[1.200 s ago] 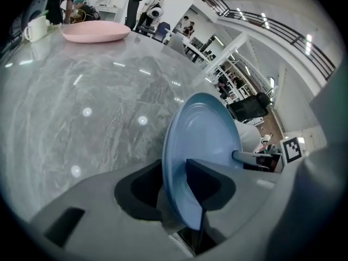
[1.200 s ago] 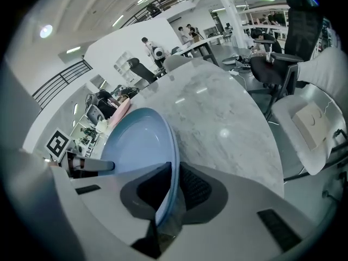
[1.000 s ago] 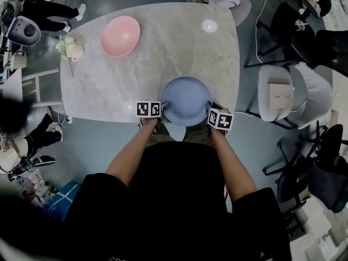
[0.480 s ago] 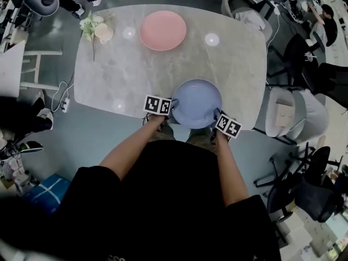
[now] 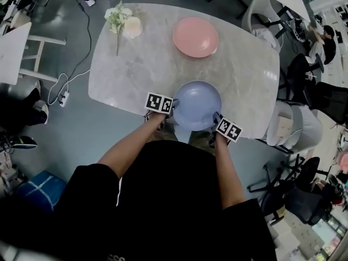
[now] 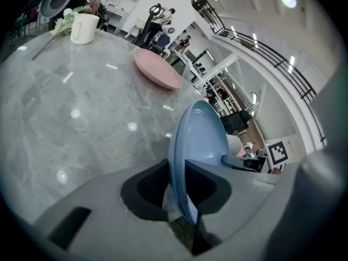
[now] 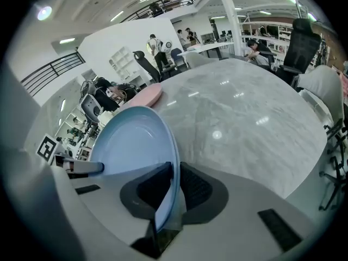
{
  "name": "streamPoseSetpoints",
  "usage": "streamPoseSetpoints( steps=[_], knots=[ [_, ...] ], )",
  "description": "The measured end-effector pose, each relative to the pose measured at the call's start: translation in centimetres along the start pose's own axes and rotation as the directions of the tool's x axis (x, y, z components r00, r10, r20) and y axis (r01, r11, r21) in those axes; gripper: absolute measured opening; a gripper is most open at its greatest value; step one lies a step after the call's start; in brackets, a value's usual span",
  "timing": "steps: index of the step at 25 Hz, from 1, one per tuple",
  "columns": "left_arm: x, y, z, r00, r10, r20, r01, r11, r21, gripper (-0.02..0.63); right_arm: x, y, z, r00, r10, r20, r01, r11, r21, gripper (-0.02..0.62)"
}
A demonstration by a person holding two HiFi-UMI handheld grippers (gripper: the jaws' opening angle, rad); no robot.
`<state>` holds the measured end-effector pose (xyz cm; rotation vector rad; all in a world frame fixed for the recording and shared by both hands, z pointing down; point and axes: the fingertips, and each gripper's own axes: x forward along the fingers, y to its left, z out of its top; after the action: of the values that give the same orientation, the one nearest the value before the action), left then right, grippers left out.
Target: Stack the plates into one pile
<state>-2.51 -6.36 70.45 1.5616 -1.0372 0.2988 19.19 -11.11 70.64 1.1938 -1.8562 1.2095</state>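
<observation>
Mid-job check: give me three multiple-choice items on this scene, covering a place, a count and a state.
1. Where is the pink plate? A on the floor; B on the table's far side; C on a chair.
2. How many plates show? A two; B three; C five.
3. The blue plate is: A lying free; B broken; C held by both tongs.
Answers: 1 B, it lies flat beyond the blue plate. 2 A, one pink, one blue. 3 C, left tongs, which have just been closing, and right tongs each clamp its rim.

Blue plate (image 5: 197,105) has moved nearer pink plate (image 5: 195,36).
</observation>
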Motion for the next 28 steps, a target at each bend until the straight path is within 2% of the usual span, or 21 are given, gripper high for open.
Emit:
streamPoseSetpoints(
  steps=[6,13,22,28],
  knots=[
    [-4.2,3.6,0.8,0.998,-0.034,0.057,0.037,0.998,-0.051,0.08,0.2,5.5,-0.9,1.0,0.013,0.026,-0.013,1.0,-0.005,0.051],
    [-5.3,6.2,2.7,0.995,0.011,0.097,-0.003,0.997,-0.081,0.078,2.9,7.9,0.4,0.999,0.042,0.016,-0.041,0.999,-0.008,0.051],
    [-6.3,9.1,9.5,0.991,0.071,0.117,-0.062,0.995,-0.074,0.081,6.9,12.0,6.7,0.994,0.106,0.028,-0.104,0.993,-0.057,0.049],
    [-5.0,9.4,15.1,0.99,0.091,0.106,-0.085,0.994,-0.064,0.086,8.6,12.7,12.0,0.991,0.126,0.038,-0.123,0.99,-0.072,0.048]
  ],
)
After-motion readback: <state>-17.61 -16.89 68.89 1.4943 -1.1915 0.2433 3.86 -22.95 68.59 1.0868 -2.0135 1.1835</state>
